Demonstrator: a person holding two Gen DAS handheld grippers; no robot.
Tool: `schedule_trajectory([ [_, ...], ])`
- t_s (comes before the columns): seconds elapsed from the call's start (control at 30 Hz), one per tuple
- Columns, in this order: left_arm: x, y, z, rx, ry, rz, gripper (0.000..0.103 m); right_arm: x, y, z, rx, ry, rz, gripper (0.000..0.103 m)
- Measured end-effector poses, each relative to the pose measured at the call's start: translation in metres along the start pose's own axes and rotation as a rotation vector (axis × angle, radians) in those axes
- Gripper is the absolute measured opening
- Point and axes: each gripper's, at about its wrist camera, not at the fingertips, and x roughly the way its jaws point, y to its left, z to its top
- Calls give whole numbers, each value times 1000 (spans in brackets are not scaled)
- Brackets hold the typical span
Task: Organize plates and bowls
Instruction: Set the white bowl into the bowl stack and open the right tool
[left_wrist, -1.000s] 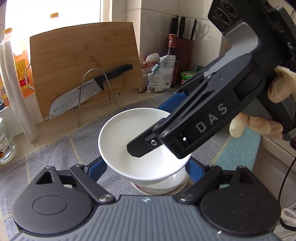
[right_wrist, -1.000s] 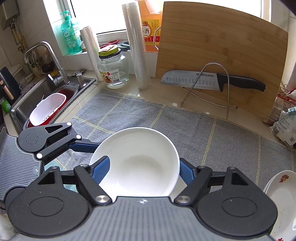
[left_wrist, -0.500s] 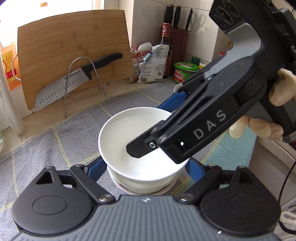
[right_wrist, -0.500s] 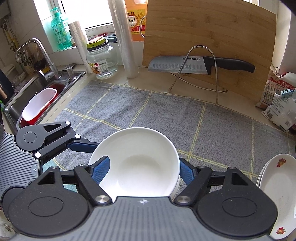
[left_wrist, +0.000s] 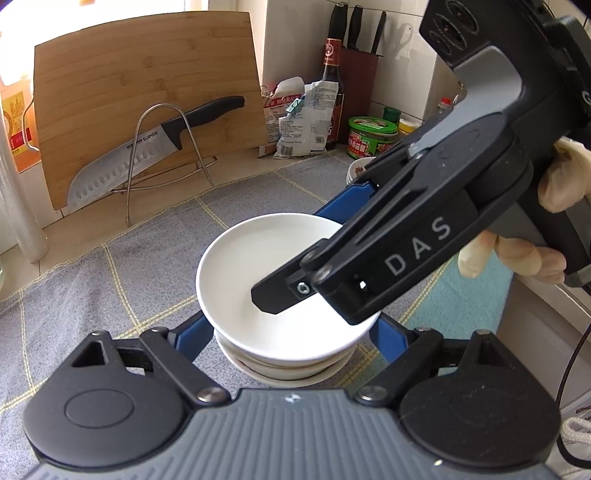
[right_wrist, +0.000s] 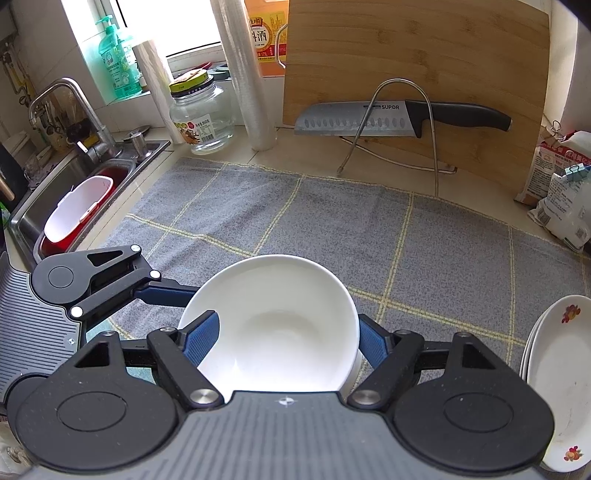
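A plain white bowl (left_wrist: 258, 266) (right_wrist: 280, 317) is level just over a short stack of bowls (left_wrist: 288, 369) on the grey towel (right_wrist: 332, 221), nearly nested in it. My right gripper (right_wrist: 286, 325) is shut on the bowl, a blue pad on each side. Its black linkage (left_wrist: 406, 240) reaches in from the upper right, held by a gloved hand (left_wrist: 517, 258). My left gripper (left_wrist: 290, 326) flanks the same bowl below the rim, pads against its wall. Flowered plates (right_wrist: 554, 369) are stacked to the right.
At the back a bamboo cutting board (right_wrist: 424, 55) leans behind a knife (right_wrist: 399, 114) on a wire stand. A sink (right_wrist: 74, 206) lies at the left, with a glass jar (right_wrist: 201, 114) beside it. Bags (right_wrist: 565, 192) and jars (left_wrist: 371, 134) crowd the right corner.
Both grippers have swung together with the white bowl between them. The lower bowls, offset a second ago, now sit centred under it. More of the flowered plates shows at the right.
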Motion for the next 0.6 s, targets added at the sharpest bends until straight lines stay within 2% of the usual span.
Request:
schedule_trajectory([
  [0.6,5,2,1,3,11,-8,90,5,-1,-2,13,7,-3,84],
])
